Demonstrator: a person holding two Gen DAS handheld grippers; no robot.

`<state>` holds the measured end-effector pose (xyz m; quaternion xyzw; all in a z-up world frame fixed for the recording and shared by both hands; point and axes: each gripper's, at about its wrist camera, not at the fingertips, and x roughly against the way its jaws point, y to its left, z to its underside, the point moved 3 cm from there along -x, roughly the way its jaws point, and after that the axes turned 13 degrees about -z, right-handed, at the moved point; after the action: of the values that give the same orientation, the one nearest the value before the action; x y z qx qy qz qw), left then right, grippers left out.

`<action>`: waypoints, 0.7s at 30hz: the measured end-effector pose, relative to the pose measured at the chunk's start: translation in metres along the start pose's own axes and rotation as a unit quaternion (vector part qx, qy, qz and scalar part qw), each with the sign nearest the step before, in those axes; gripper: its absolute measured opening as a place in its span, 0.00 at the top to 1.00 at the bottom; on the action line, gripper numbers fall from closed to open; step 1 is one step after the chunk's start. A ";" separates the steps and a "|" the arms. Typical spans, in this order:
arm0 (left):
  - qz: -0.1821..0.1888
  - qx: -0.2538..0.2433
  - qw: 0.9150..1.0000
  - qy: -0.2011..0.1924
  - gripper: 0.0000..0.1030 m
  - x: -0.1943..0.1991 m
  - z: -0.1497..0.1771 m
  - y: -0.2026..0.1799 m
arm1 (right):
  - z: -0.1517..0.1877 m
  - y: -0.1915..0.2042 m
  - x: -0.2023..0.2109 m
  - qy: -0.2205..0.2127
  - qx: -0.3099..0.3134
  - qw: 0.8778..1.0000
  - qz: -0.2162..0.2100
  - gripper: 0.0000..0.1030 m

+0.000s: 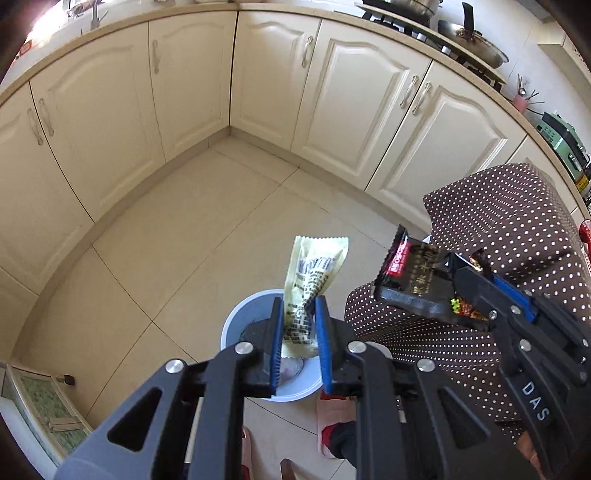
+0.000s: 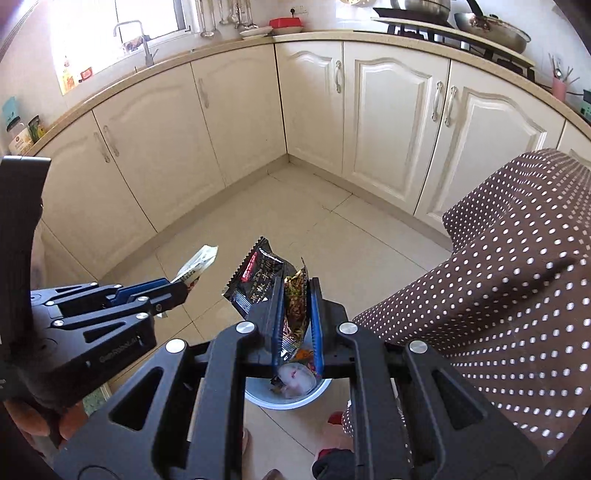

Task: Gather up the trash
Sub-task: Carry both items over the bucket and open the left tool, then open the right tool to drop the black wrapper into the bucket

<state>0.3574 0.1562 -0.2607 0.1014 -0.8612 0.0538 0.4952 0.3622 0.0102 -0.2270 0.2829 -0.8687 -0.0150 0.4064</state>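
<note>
In a cream-cupboarded kitchen corner, we hold two pieces of trash above a small white bin (image 1: 236,321) standing on the tiled floor (image 1: 177,229). Our left hand-held gripper (image 1: 300,306) is clamped on a pale yellow snack wrapper (image 1: 314,273), whose printed top sticks up past the blue pads (image 1: 322,332) while its lower end hangs between them, over the bin's mouth. Our right hand-held gripper (image 2: 295,291) is closed tight on a black and red snack packet (image 2: 258,280), its crumpled body pinched between the jaws and its serrated edge fanning out to the left; the bin (image 2: 258,400) shows directly below it, with some pale litter already inside. A brown, white-dotted garment (image 2: 498,295) fills the right of both views, just beside the bin. On the worktop (image 2: 314,36) behind, a wok (image 2: 495,31) sits on the stove.
</note>
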 end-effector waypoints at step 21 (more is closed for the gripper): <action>-0.006 0.006 1.000 -0.001 0.63 -0.006 -0.005 -0.002 | 0.006 -0.012 -0.018 0.017 -0.021 1.000 -0.002 0.87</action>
<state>0.3648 0.1554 -0.2636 0.1098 -0.8605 0.0563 0.4942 0.3730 0.0076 -0.2467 0.2765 -0.8603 -0.0292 0.4273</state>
